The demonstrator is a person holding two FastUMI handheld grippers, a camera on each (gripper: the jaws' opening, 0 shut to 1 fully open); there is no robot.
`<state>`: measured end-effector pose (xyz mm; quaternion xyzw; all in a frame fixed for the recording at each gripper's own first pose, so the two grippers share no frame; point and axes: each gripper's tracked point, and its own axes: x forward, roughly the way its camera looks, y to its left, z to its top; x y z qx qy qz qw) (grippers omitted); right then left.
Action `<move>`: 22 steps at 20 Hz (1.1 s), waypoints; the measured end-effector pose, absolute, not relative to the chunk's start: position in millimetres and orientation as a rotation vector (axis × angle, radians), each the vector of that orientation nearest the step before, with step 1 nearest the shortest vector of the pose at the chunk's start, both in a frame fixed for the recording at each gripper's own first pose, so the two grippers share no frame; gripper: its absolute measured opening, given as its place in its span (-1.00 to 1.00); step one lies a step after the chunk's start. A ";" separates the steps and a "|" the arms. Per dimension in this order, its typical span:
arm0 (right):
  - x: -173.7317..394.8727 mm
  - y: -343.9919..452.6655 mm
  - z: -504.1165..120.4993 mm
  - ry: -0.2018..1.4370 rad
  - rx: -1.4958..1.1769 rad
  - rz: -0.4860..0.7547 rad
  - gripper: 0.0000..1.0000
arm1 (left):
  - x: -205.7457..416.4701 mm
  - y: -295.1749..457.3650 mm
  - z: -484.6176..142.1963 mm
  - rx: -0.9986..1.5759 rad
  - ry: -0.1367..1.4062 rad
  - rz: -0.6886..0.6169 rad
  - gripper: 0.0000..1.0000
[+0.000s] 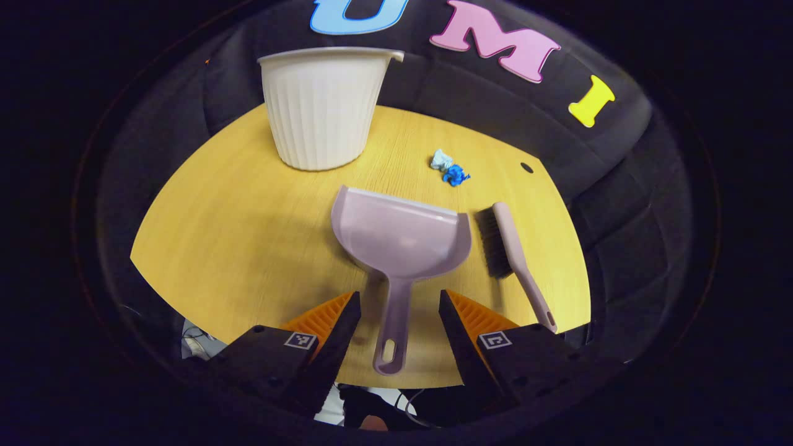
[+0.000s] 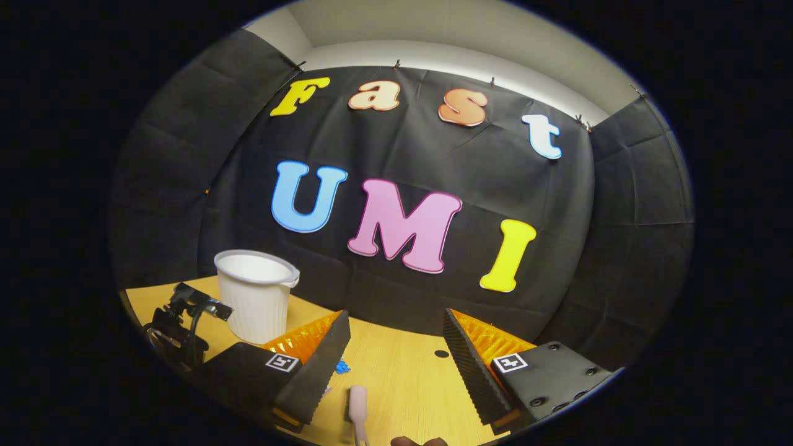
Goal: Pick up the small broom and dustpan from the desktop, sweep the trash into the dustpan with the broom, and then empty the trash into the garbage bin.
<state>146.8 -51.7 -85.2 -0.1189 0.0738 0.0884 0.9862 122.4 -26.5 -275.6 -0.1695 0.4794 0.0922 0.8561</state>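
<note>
Left gripper (image 1: 396, 310): We see our two fingers spread wide. The dustpan handle lies between them, but neither finger touches it. We hold nothing here.
Right gripper (image 2: 396, 353): We see these fingers spread wide too, up above the desk. They hold nothing. The tip of the broom shows just below and between them.
Dustpan (image 1: 399, 238): It is pale purple. It lies flat on the desk, right in front of our left gripper. Its handle points back at us and its wide mouth points away, toward the bin.
Broom (image 1: 511, 251): It lies on the desk just right of the dustpan, not touching it. The dark bristles face the dustpan. Its handle runs back toward the desk edge.
Trash (image 1: 450, 168): We see a small white and blue crumpled bit. It sits on the desk past the dustpan and broom, to the right of the bin.
Bin (image 1: 322, 108): It is white with ribs and stands upright at the far side of the desk, by the wall.
Desk (image 1: 235, 223): It is yellow wood. It has a small dark hole (image 1: 526, 167) near the far right edge.
</note>
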 end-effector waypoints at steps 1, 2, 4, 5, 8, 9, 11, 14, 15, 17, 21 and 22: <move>149.4 -54.6 -100.6 0.176 -0.245 0.192 0.96 | 124.1 -23.4 -282.8 -0.369 1.044 0.210 0.55; 152.2 -57.9 -116.1 0.213 -0.242 0.205 0.94 | 125.0 -21.6 -287.6 -0.372 1.080 0.220 0.55; 156.0 -56.1 -141.6 0.303 -0.195 0.249 0.95 | 130.5 -21.1 -297.6 -0.353 1.153 0.244 0.55; 158.2 -56.6 -150.7 0.325 -0.181 0.266 0.95 | 135.5 -21.6 -301.8 -0.344 1.185 0.255 0.55; 167.1 -64.0 -165.3 0.341 -0.163 0.286 0.95 | 146.0 -20.5 -311.1 -0.321 1.286 0.306 0.55; 169.4 -65.9 -172.7 0.361 -0.158 0.287 0.95 | 150.9 -20.4 -313.8 -0.323 1.323 0.313 0.55; 167.5 -71.4 -185.5 0.414 -0.145 0.290 0.95 | 156.8 -19.8 -320.6 -0.317 1.377 0.327 0.55; 163.3 -73.3 -195.8 0.464 -0.135 0.318 0.95 | 159.8 -21.5 -327.1 -0.333 1.444 0.332 0.47; 161.1 -73.3 -200.7 0.488 -0.126 0.324 0.95 | 160.3 -26.0 -330.6 -0.362 1.469 0.317 0.39; 152.3 -61.9 -215.3 0.584 -0.083 0.357 0.95 | 159.9 -30.3 -327.1 -0.399 1.503 0.292 0.17; 130.4 -49.8 -239.6 0.737 -0.074 0.369 0.95 | 161.6 -27.7 -331.0 -0.383 1.504 0.175 -0.33; 125.7 -51.9 -251.4 0.795 -0.084 0.350 0.90 | 162.7 -27.6 -330.4 -0.361 1.497 0.146 -0.37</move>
